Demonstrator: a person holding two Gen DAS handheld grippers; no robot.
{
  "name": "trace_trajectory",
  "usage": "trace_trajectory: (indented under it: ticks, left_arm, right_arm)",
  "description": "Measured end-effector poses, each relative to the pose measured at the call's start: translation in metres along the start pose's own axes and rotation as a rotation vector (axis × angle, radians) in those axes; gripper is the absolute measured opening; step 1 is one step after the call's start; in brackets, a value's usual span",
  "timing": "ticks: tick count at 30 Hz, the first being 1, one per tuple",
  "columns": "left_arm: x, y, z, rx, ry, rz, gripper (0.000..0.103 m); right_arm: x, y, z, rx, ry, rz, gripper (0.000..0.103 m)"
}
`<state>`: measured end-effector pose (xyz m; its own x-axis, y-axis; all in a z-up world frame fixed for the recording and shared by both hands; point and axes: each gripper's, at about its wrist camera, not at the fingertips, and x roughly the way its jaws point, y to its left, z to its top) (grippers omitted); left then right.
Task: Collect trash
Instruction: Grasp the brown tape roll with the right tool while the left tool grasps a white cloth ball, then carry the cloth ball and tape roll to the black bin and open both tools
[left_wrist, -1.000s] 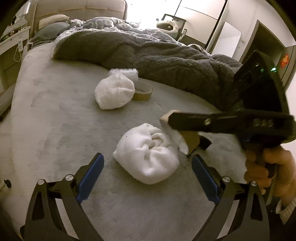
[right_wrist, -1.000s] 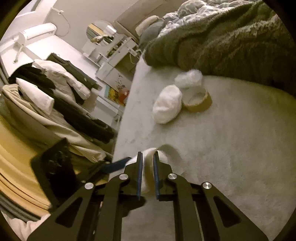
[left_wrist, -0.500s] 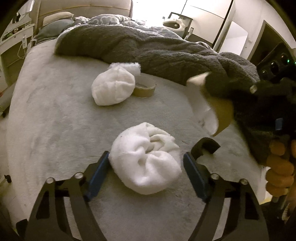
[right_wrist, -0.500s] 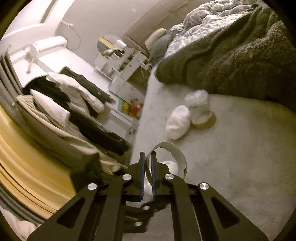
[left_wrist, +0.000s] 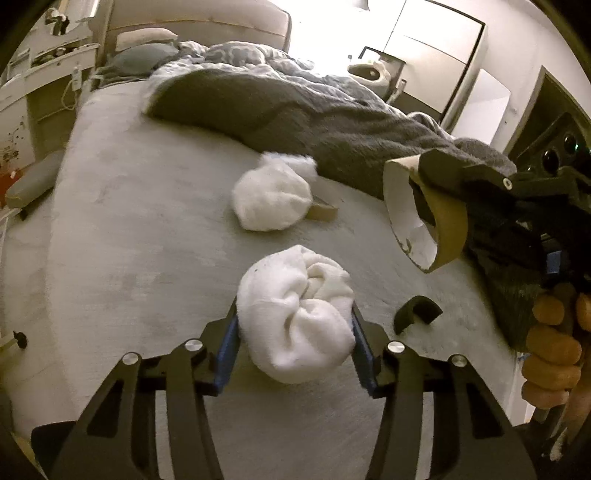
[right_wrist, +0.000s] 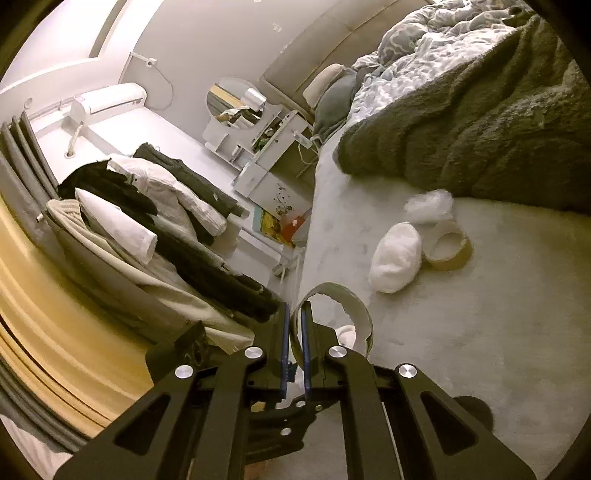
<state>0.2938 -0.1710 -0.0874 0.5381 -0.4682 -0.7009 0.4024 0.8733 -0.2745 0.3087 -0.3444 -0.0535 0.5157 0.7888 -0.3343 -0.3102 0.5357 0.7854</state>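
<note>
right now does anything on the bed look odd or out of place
Yes: a small black curved piece lies loose on the grey bedcover, right of the white bundle. It looks more like a broken-off hard part than bedding.

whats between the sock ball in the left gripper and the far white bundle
Nothing: only bare grey sheet lies between the sock ball in the left gripper, whose jaws are closing around it, and the far bundle. The left wrist view shows it.
</note>
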Motion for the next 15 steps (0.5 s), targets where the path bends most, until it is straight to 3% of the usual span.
trace_trajectory:
  ticks: [15]
  left_arm:
    - [-0.053, 0.059, -0.01, -0.037, -0.043, 0.077, 0.054]
  right_arm:
    - [0.06, 0.03, -0.006, -0.006, 0.024, 0.063, 0.006]
